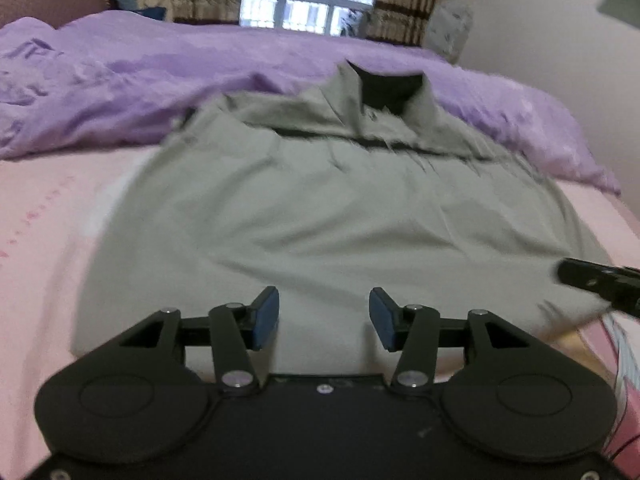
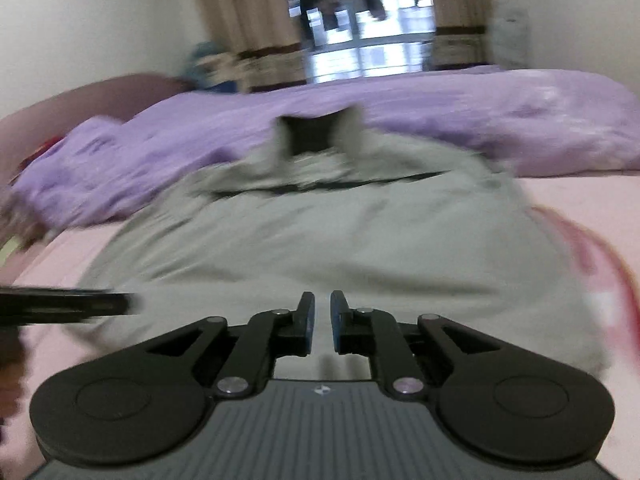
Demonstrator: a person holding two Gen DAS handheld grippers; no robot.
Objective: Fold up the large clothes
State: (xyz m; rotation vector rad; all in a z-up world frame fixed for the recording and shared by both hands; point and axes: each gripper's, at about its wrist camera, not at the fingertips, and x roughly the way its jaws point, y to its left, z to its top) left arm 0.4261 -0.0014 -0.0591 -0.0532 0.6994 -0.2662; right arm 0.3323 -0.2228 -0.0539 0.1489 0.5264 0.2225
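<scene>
A grey-green collared shirt [image 1: 320, 208] lies spread on the pink bed sheet [image 1: 48, 240], collar [image 1: 384, 92] at the far end against the purple duvet. My left gripper [image 1: 324, 318] is open and empty, above the shirt's near hem. The right gripper's dark tip [image 1: 592, 280] shows at the right edge of the left wrist view. In the blurred right wrist view the same shirt [image 2: 340, 232] fills the middle, and my right gripper [image 2: 322, 322] hovers over its near part with jaws almost together, a thin gap between the pads, nothing held. The left gripper [image 2: 64, 306] shows at left.
A rumpled purple duvet [image 1: 160, 80] covers the far half of the bed. A brown headboard [image 1: 48, 0] is at far left. Curtains and a window [image 1: 308, 4] stand behind the bed. White walls are at the right.
</scene>
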